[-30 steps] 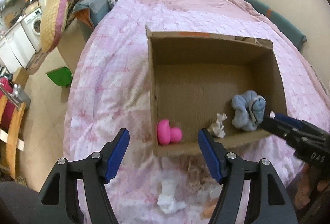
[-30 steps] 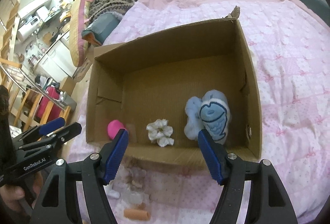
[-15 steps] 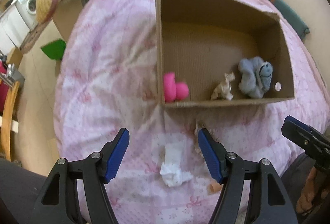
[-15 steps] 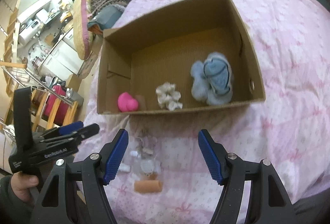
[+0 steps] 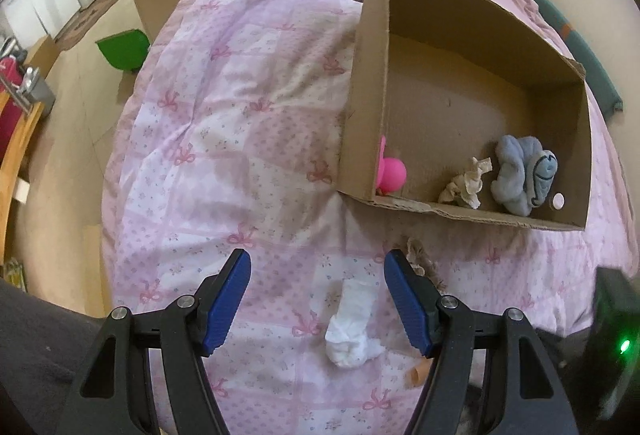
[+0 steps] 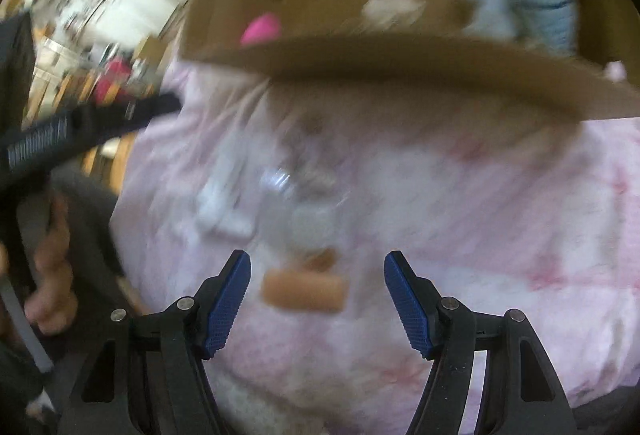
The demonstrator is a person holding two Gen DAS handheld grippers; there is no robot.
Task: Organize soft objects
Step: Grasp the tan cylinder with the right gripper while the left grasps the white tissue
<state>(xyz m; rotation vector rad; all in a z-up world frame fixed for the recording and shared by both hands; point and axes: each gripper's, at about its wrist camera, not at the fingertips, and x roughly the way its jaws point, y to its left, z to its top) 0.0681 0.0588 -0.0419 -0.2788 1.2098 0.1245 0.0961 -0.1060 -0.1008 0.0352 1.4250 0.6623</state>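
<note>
White crumpled cloth (image 5: 352,323) on pink quilt (image 5: 224,139), near its front edge, between wide-open, empty left gripper (image 5: 317,299) fingers; right gripper (image 6: 317,299) likewise spread, empty.

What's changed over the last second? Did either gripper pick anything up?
Both grippers pulled back from the cardboard box toward the items on the bedspread. The left gripper now frames the white cloth; the right gripper nears the tan roll. Both stay open and empty. The box's pink, cream and blue items stayed put.

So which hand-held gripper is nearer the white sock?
Left. The white sock lies between the left hand-held gripper fingers; the right hand-held gripper straddles the tan roll beside it.
</note>
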